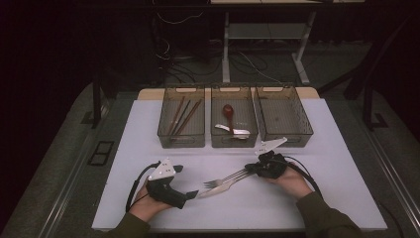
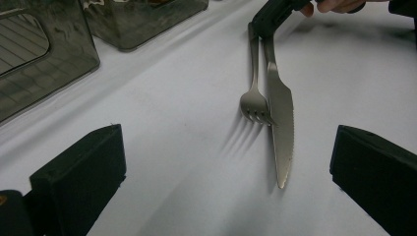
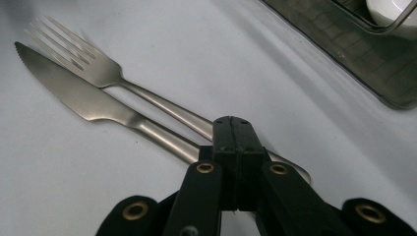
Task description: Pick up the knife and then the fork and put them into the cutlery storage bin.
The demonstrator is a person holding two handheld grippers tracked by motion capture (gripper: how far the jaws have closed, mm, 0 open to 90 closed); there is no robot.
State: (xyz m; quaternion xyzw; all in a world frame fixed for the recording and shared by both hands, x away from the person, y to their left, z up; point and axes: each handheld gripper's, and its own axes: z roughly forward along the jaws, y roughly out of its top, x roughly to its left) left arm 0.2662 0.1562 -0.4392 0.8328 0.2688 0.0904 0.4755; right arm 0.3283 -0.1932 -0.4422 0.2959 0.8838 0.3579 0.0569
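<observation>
A steel fork (image 1: 220, 180) and a serrated knife (image 1: 214, 190) lie side by side on the white table (image 1: 143, 134), tips toward the left. My right gripper (image 1: 249, 170) is shut, its joined black tips (image 3: 235, 142) sitting on top of the two handles, with the fork (image 3: 93, 69) and knife (image 3: 83, 101) running out from under them. My left gripper (image 1: 192, 194) is open and low on the table. In the left gripper view its jaws stand wide apart, and the knife (image 2: 281, 123) tip and fork (image 2: 254, 103) tines lie ahead between them, untouched. The right gripper (image 2: 265, 19) shows at the far end.
Three dark see-through bins stand in a row at the table's far side: the left bin (image 1: 163, 130) holds chopsticks, the middle bin (image 1: 214, 139) holds spoons, and the right bin (image 1: 307, 130) looks bare inside. One bin's corner (image 3: 344, 54) is close to my right gripper.
</observation>
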